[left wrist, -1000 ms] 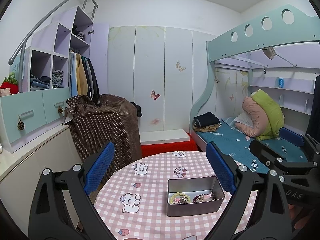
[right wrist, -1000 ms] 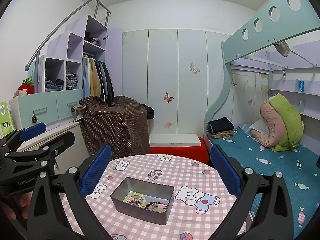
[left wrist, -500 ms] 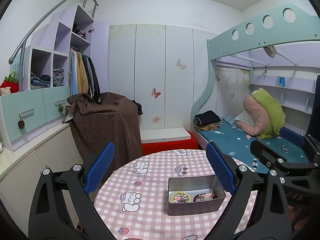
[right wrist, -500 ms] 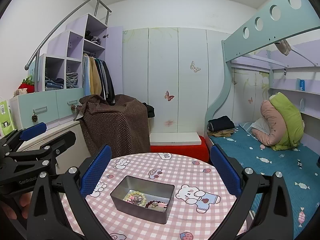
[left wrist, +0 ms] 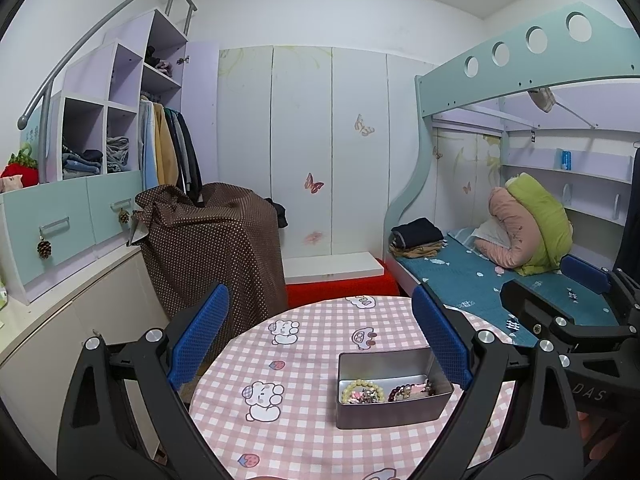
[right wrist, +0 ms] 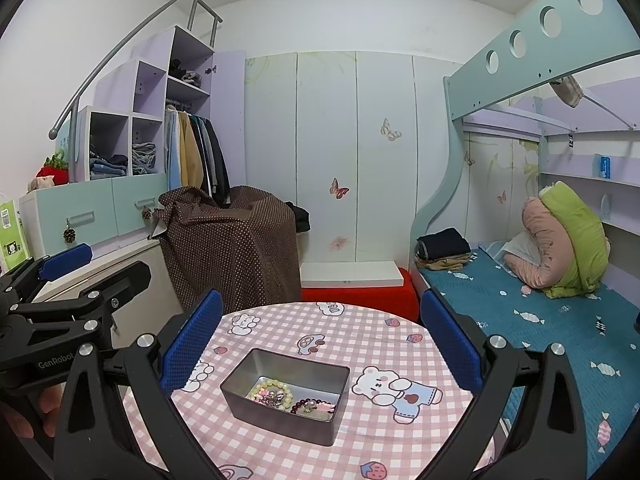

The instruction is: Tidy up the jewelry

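A grey metal tin [left wrist: 394, 386] [right wrist: 286, 394] sits on a round table [left wrist: 304, 364] [right wrist: 384, 344] with a pink checked cloth. Inside lie a pale bead bracelet [left wrist: 362, 389] [right wrist: 272, 392], dark red beads [right wrist: 310, 405] and other small jewelry. My left gripper [left wrist: 320, 344] hovers open above the table, the tin just inside its right finger. My right gripper [right wrist: 320, 344] is open too, with the tin low between its blue pads [right wrist: 190, 344]. Neither holds anything. Each gripper shows at the edge of the other's view.
A bunk bed [right wrist: 560, 320] with a teal sheet and rolled bedding stands right of the table. A brown dotted cover [left wrist: 216, 248] drapes furniture behind it on the left. Cabinets and open shelves [left wrist: 80, 152] line the left wall; white wardrobe doors [right wrist: 352, 152] are at the back.
Both views have tilted up slightly, so the tin and table sit a little lower in frame. Both grippers stay open and the tin has not moved.
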### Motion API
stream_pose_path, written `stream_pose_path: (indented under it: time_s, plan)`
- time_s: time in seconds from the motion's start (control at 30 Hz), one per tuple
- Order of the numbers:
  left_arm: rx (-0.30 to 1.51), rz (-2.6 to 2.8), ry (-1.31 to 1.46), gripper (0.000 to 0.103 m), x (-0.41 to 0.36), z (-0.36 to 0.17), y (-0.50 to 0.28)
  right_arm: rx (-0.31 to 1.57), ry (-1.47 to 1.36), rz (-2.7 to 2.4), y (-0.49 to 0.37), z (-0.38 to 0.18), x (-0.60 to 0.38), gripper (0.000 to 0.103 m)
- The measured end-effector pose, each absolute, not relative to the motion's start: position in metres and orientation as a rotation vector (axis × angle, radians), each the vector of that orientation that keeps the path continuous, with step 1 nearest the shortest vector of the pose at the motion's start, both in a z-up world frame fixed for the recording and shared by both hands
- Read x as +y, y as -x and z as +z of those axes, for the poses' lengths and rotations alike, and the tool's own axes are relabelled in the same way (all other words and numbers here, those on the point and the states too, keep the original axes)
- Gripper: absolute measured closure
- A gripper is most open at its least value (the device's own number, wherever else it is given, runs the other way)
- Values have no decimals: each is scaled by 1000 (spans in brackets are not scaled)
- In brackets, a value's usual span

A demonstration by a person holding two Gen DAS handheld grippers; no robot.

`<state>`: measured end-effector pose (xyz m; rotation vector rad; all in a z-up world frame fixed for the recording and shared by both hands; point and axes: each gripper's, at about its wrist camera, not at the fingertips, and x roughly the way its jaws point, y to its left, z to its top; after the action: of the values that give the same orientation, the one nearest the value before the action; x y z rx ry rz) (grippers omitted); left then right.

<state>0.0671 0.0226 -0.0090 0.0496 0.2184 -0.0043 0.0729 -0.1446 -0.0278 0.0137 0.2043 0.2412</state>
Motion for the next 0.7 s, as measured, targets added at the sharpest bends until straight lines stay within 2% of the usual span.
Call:
stream_pose_path:
  time_s: [0.7]
  plan:
    - [232, -5, -46, 10, 25, -12, -69, 207, -13, 234, -74, -32, -144, 7]
